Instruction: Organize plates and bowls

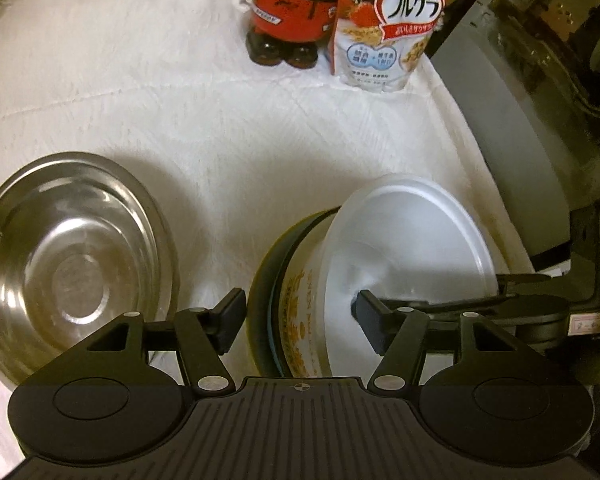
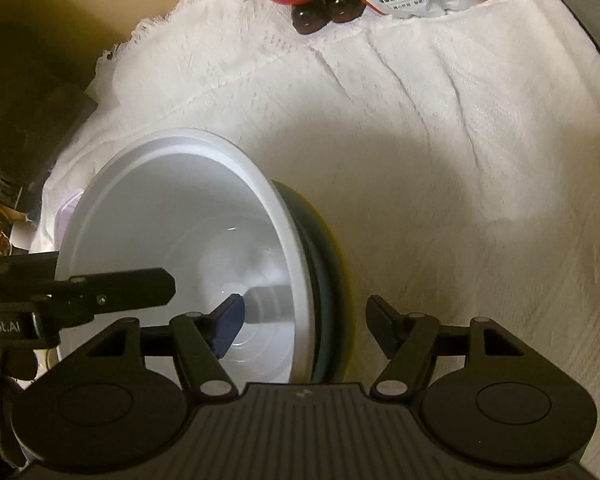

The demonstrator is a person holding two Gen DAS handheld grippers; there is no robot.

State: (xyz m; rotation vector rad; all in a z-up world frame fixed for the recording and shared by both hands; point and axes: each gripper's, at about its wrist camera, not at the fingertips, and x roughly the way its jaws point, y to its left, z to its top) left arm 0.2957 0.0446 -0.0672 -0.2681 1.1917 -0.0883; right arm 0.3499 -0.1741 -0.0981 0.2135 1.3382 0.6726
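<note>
White fringed cloth (image 1: 228, 128) covers the surface; grey appliance wall (image 1: 500, 92) at the right edge of the left wrist view. Red Wako bottle pack (image 1: 296, 12) and Calbee cereal bag (image 1: 384, 28) stand side by side at top centre.

Your left gripper (image 1: 300, 320) points steeply down over the stack. Fingers wide apart, straddling its rim: left finger (image 1: 230, 318) outside over the cloth, right one inside the white bowl (image 1: 412, 240). Can't tell whether either pad touches; nothing looks clamped.

White bowl is tilted, nested in a printed bowl (image 1: 300, 300) that sits in a dark plate (image 1: 264, 276), lower centre-right. Steel bowl (image 1: 72, 256) sits alone at lower left, apart from the stack.

Your right gripper (image 2: 300, 328) also angles down, from the opposite side. Fingers apart: left finger (image 2: 226, 328) inside the white bowl's mouth, right one outside over the cloth, bowl wall and plate rim between them. No visible squeeze on the wall. In the right wrist view the left gripper's finger enters from the left edge, over the bowl opening.
</note>
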